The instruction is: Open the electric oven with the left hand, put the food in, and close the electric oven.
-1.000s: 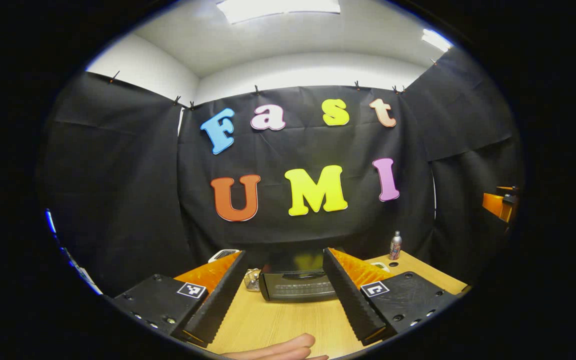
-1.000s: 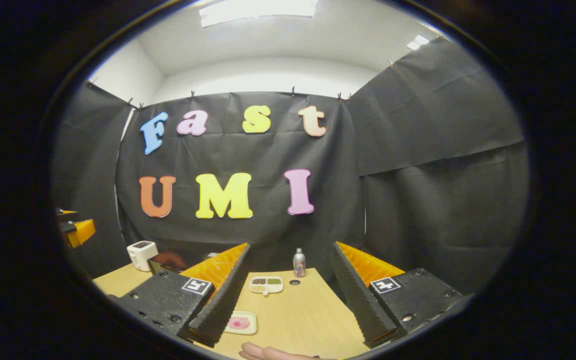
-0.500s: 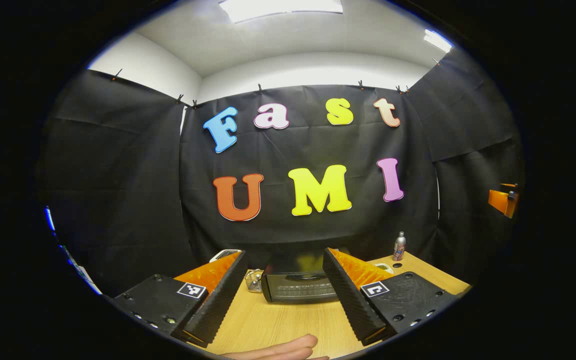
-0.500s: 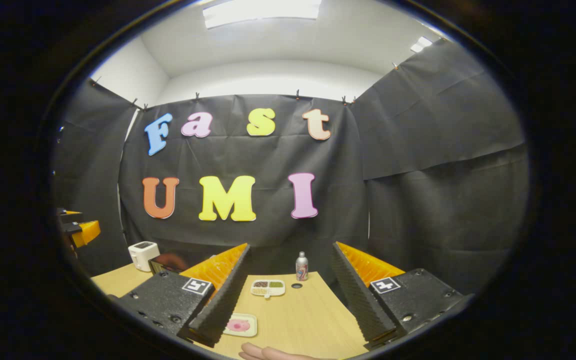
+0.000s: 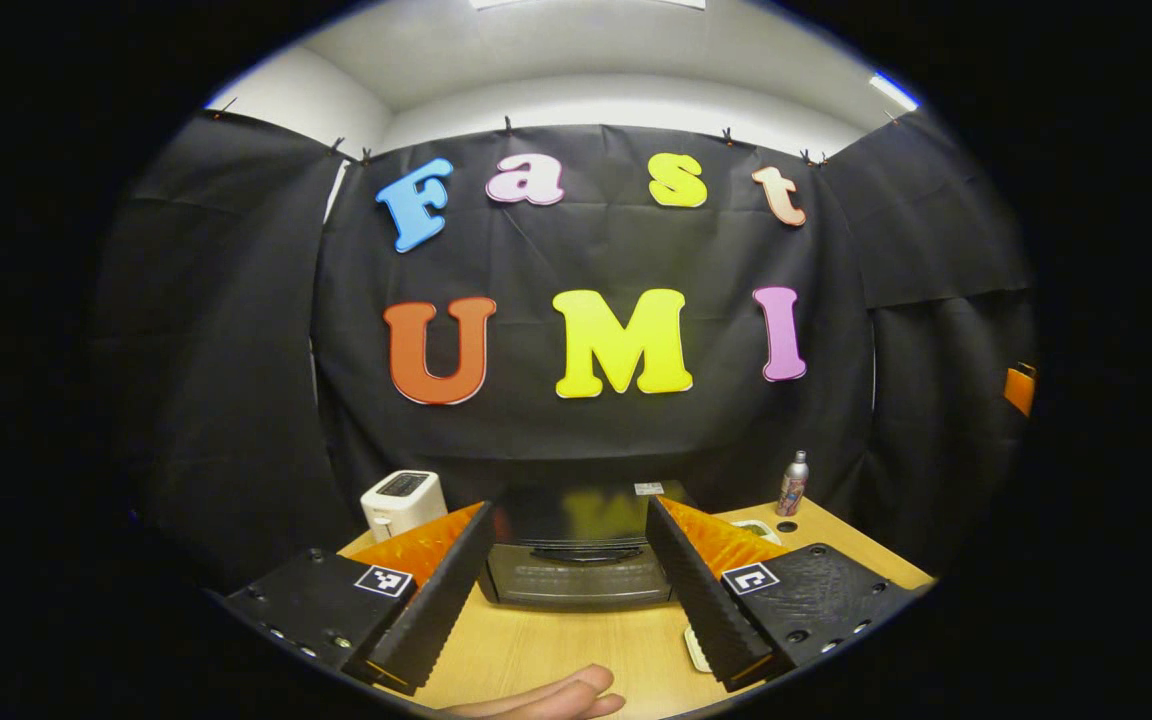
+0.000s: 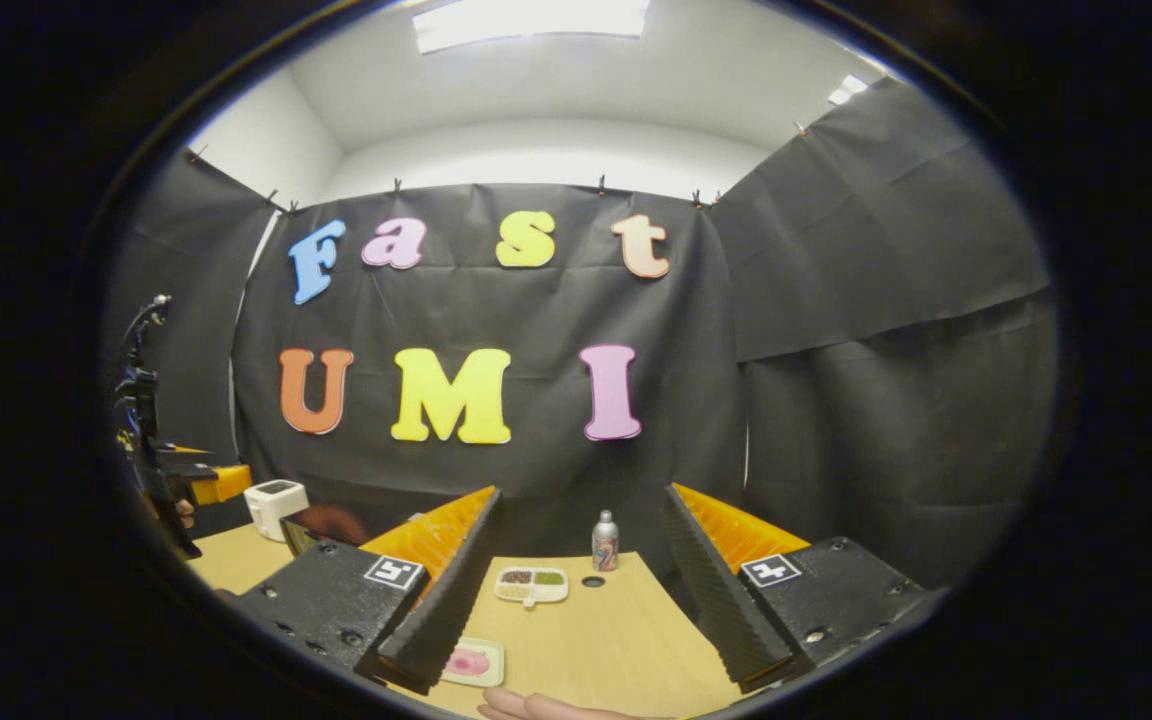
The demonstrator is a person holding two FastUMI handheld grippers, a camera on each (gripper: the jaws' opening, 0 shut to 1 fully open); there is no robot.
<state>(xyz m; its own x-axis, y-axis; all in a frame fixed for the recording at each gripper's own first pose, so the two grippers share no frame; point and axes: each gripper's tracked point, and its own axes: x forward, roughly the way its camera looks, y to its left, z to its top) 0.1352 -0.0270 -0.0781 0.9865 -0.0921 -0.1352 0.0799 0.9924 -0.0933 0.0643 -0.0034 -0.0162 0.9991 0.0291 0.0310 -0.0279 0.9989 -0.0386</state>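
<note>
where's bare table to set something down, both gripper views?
Free: the wood strip between the oven front and the left gripper, and the stretch in the right gripper view from the divided tray and bottle toward the right gripper. Crowded: the back left, where the toaster stands beside the oven; the pink plate takes the near left.

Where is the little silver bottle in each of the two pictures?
Left gripper view: the bottle stands low on the right, to the right of the black oven.
Right gripper view: the bottle stands low in the centre, just behind the divided tray.
Shared landmark: the white toaster, left of the bottle in both.
</note>
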